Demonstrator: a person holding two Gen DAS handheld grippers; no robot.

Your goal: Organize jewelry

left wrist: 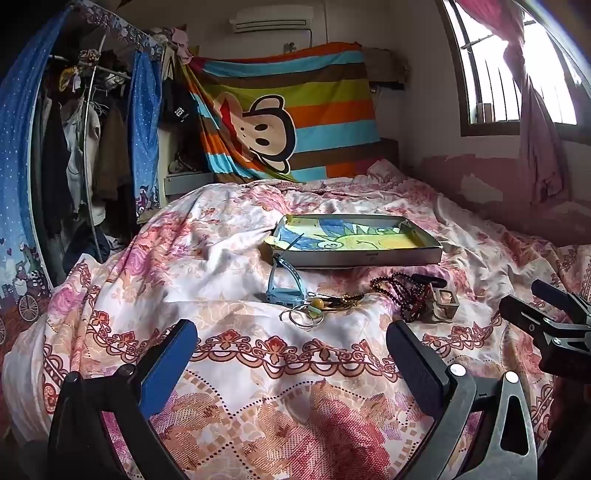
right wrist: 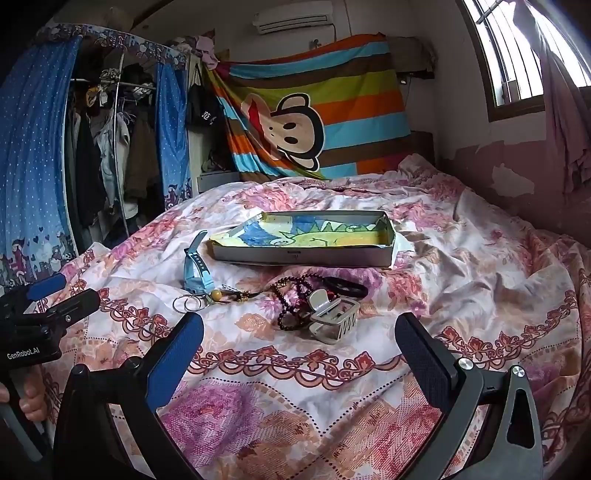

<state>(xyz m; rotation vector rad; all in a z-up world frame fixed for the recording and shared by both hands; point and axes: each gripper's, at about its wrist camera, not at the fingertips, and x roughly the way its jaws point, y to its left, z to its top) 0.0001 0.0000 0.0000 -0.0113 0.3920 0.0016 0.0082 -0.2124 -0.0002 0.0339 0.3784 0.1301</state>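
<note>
Both tongs, left tongs (left wrist: 291,354) & right tongs (right wrist: 303,350), spread wide w/ nothing between, hover over bed (right wrist: 480,266); jewelry pile (right wrist: 291,302) lies just before empty box (right wrist: 303,254), prob. its destination.

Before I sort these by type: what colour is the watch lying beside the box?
Light blue, strap and case alike. The watch shows best in the right wrist view.

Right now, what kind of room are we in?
Most likely a bedroom: a bed under a floral quilt, an open wardrobe of hanging clothes, and a wall air conditioner.
</note>
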